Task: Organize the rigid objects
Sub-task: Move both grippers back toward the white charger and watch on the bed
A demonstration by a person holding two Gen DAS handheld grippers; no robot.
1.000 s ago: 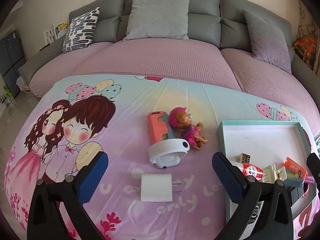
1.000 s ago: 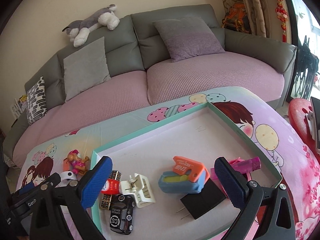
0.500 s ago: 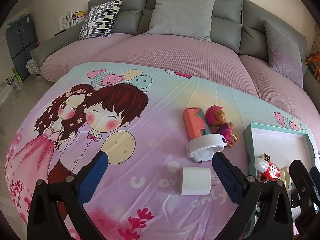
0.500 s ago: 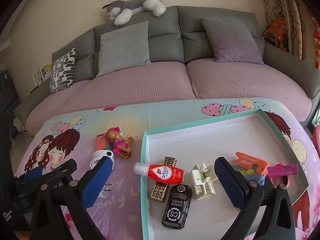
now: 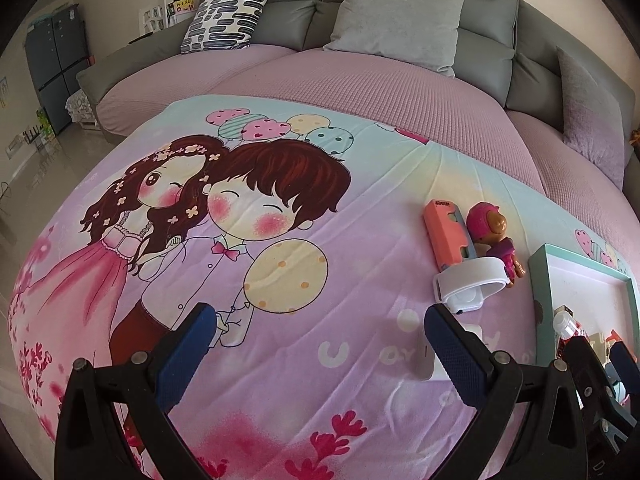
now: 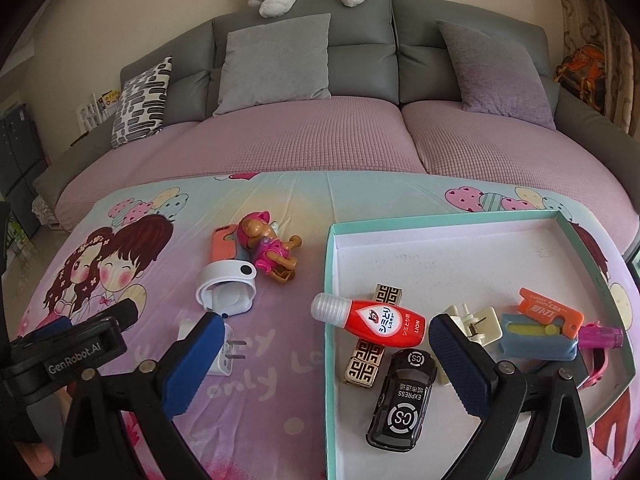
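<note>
Both views panned left since earlier; left tongs [image 5: 316, 332] and right tongs [image 6: 326, 340] apart, empty; charger [image 6: 224, 354] outside tray [image 6: 330, 264].

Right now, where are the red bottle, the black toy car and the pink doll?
red bottle [image 6: 382, 322], right wrist view, label middle.
black toy car [image 6: 402, 400], right wrist view, roof.
pink doll [image 6: 269, 249], right wrist view, torso.

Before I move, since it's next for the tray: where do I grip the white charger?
Grip the white charger across its flat body with the left hand-held gripper, from above. It lies flat with prongs pointing toward the tray; avoid those.
</note>
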